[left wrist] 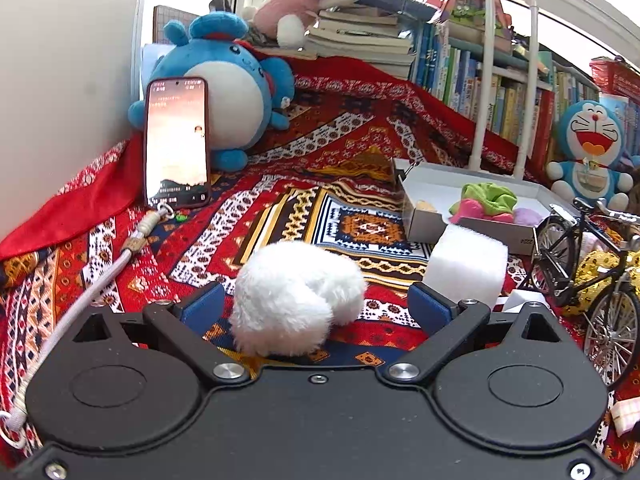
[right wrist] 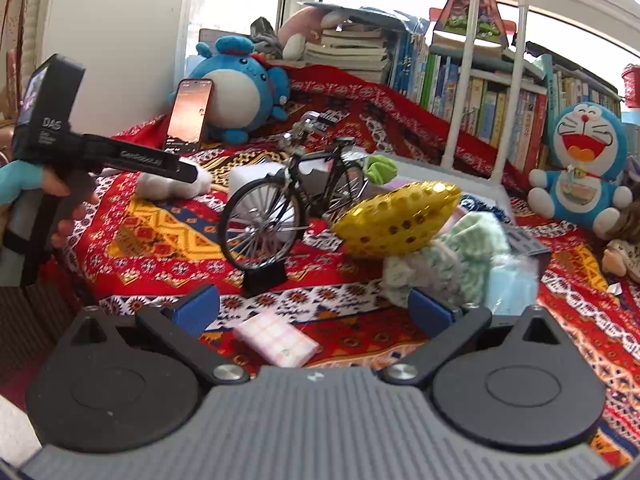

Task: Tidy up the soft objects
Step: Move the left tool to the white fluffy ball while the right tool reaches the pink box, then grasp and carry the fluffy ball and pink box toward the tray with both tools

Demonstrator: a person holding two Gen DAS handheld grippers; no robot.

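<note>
In the left wrist view, the left gripper [left wrist: 316, 304] stands wide open with a white fluffy toy [left wrist: 296, 300] lying on the patterned cloth [left wrist: 160, 264] between its blue pads [left wrist: 202, 305]. Neither pad touches the fur. The toy sits slightly left of centre, and its long axis runs roughly across the gap, from one pad toward the other, so closing should catch it end to end. Ahead and to the right lies an open white box [left wrist: 424, 226] already holding green, pink and purple soft things; a white foam block [left wrist: 464, 268] sits just in front of it. A phone [left wrist: 178, 142] leans against a blue plush [left wrist: 224, 92]; its screen text is too small to read.

In the right wrist view, the right gripper [right wrist: 316, 306] is also spread open and holds nothing; only a small pink checked pad [right wrist: 276, 340] lies on the cloth between its fingers. The left gripper's body [right wrist: 52, 120], held in a hand [right wrist: 60, 196], reaches over the white toy [right wrist: 168, 186], so the left is clearly the nearer. "DAS" is printed on it; the lettering along its arm is blurred. A model bicycle [right wrist: 288, 208] stands between.
</note>
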